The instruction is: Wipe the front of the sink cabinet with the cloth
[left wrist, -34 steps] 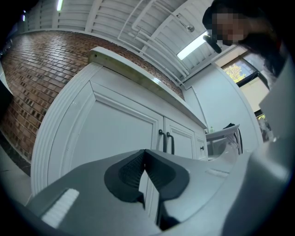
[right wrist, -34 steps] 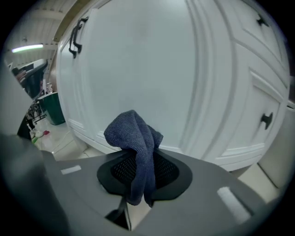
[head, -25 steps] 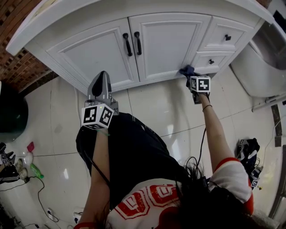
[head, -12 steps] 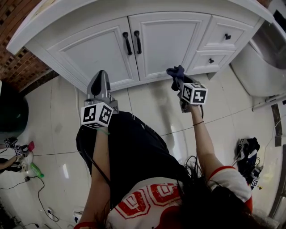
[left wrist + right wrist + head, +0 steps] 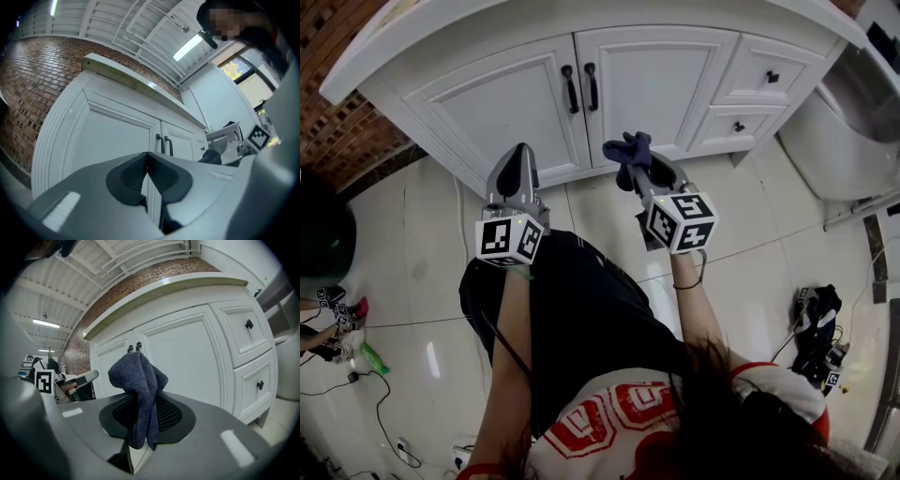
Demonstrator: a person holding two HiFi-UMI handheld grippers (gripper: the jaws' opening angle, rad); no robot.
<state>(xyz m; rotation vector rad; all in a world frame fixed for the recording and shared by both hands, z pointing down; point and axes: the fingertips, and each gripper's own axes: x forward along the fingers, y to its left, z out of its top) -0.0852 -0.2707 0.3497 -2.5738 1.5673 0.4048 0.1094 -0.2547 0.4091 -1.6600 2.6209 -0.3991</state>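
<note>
The white sink cabinet (image 5: 516,94) has two doors with black handles (image 5: 579,86) and two small drawers (image 5: 764,66) at its right. My right gripper (image 5: 636,161) is shut on a dark blue cloth (image 5: 625,150), bunched between its jaws (image 5: 139,380), and hangs off the cabinet front, before the right door's lower edge. In the right gripper view the right door (image 5: 187,362) fills the space behind the cloth. My left gripper (image 5: 517,171) is shut with nothing in it, held before the left door (image 5: 112,140).
A white toilet (image 5: 853,122) stands right of the cabinet. A brick wall (image 5: 337,141) runs at the left. Small items and a cable (image 5: 356,347) lie on the glossy tile floor at the left, a dark bundle (image 5: 816,319) at the right.
My right gripper has carried the cloth leftward and away from the lower drawer corner to a spot before the right door. The left gripper has barely moved.
</note>
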